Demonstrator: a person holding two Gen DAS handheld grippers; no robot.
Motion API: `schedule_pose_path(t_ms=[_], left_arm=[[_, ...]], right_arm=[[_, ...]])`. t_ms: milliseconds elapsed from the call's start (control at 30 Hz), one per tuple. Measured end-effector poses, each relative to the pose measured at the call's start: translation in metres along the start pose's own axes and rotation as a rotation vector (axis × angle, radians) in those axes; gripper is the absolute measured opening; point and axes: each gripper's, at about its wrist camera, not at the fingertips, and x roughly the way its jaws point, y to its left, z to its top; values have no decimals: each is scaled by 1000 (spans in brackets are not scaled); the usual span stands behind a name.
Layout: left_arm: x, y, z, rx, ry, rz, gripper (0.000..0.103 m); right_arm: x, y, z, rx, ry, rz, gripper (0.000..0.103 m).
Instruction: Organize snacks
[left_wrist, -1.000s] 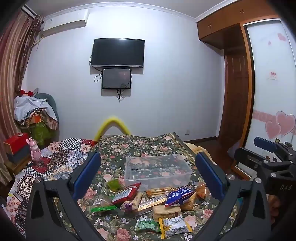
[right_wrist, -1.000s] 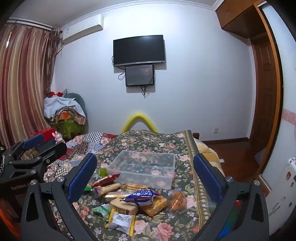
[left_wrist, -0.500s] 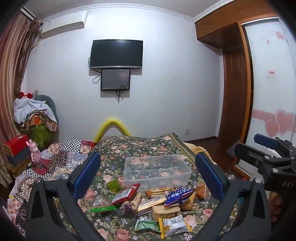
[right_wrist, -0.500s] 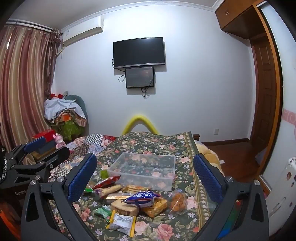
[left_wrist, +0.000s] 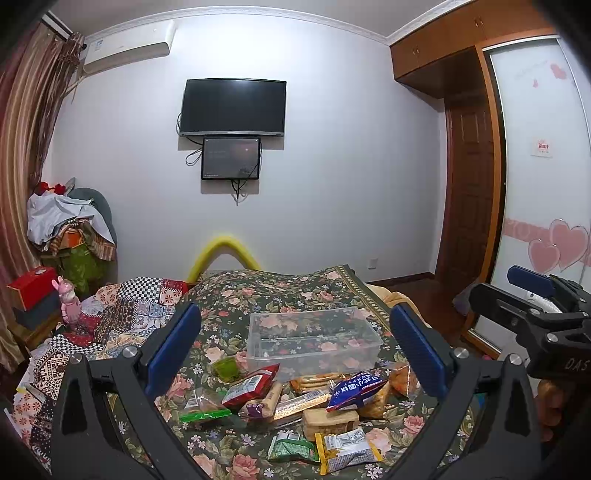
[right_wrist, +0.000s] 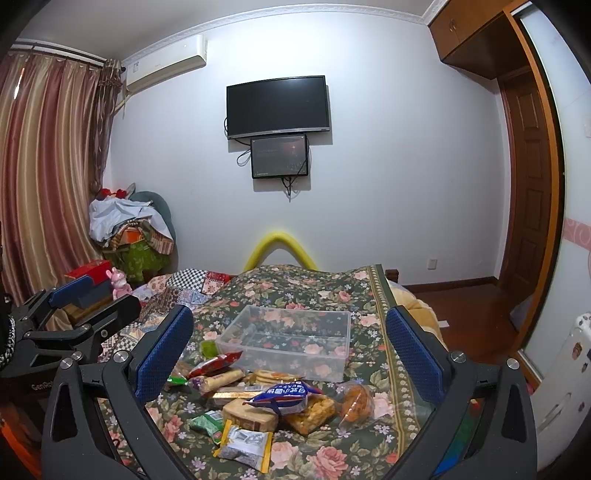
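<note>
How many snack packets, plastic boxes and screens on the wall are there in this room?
Snack packets: 12, roughly, since they overlap in the pile
Clear plastic box: 1
Wall screens: 2
Total: 15

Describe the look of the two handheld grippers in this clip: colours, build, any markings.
Both the left gripper and the right gripper share one design: matte black angular frames with triangular cut-outs and silver screw heads, and jaws lined with textured blue pads. White lettering marks each body, only partly readable. No cables or sleeves are visible.
</note>
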Motion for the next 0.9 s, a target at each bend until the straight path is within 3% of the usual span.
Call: schedule_pose_path(t_ms=[900], left_arm=[[-2, -1, 1, -3, 1, -4, 103]], right_arm=[[-2, 1, -4, 9, -13, 10, 103]])
